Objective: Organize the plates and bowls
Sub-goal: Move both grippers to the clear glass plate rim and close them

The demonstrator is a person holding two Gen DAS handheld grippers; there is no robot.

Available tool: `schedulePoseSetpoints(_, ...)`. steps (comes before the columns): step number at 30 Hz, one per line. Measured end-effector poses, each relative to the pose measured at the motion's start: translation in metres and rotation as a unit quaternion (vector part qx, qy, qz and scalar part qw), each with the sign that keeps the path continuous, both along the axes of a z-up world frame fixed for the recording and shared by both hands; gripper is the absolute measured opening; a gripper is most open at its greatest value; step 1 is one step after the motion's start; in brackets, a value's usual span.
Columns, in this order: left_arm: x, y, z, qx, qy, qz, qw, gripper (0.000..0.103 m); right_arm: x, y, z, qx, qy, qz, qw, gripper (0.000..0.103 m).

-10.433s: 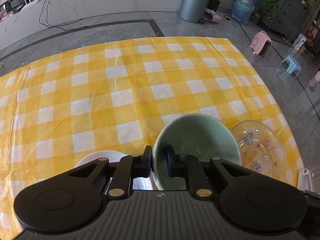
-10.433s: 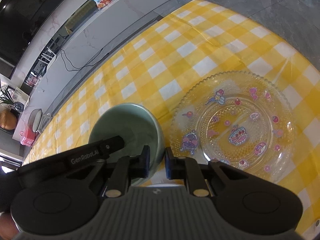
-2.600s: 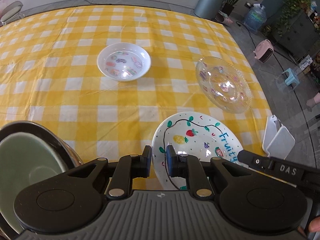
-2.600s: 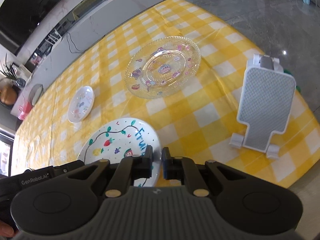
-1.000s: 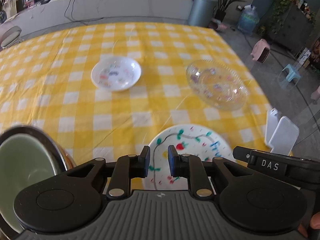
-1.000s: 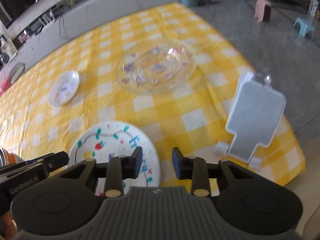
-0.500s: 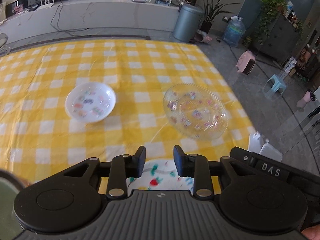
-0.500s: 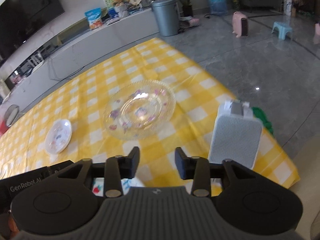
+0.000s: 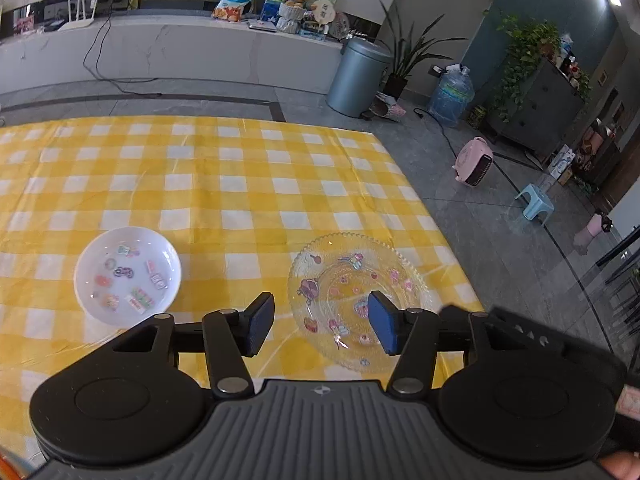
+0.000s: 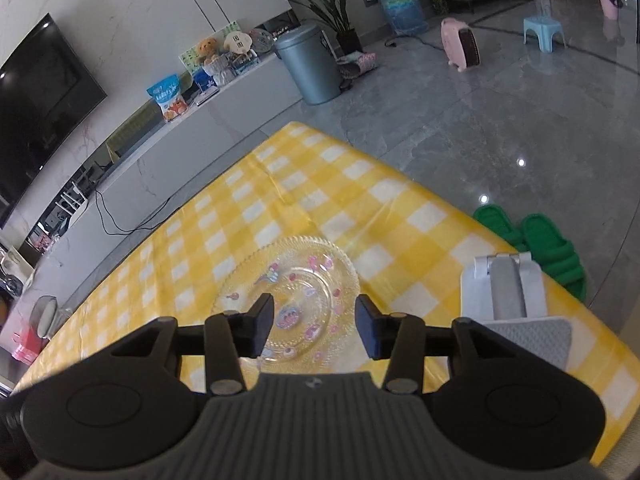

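A clear glass plate [image 9: 356,296] with pink cartoon prints lies on the yellow checked tablecloth [image 9: 224,176] near its right edge. Left of it sits a small white dish [image 9: 127,275] with coloured stickers. My left gripper [image 9: 322,328] hovers above the cloth in front of the glass plate; its jaws are opening with nothing between them. In the right wrist view the same glass plate [image 10: 292,284] lies just beyond my right gripper [image 10: 314,330], whose jaws are also opening and hold nothing.
A white and grey stand [image 10: 516,320] sits on the cloth at the right, near the table's edge. Green slippers [image 10: 532,240], a grey bin [image 9: 356,80], a pink heater [image 9: 474,164] and a blue stool [image 9: 534,200] are on the floor beyond.
Both grippers have opened wider and tilted up and forward. The fruit-painted plate and the green bowl have dropped out of view below; the glass plate now lies right ahead of both.
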State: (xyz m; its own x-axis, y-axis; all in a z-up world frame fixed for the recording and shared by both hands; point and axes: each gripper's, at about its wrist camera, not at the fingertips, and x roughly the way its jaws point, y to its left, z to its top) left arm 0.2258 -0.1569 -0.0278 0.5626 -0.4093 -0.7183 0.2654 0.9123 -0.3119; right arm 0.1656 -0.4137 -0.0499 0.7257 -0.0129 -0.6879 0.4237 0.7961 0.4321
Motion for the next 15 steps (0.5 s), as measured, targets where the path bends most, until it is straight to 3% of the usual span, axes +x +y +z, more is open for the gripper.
schedulePoseSetpoints(8, 0.028, -0.008, -0.027, 0.012, 0.019, 0.011, 0.9997, 0.061, 0.012, -0.012, -0.016, 0.037, -0.001, 0.003, 0.999, 0.040)
schedulePoseSetpoints(15, 0.046, -0.009, -0.044, 0.013, 0.033, 0.024, 0.9991, 0.060, 0.040, -0.009, -0.025, -0.005, 0.009, 0.002, 1.000, 0.040)
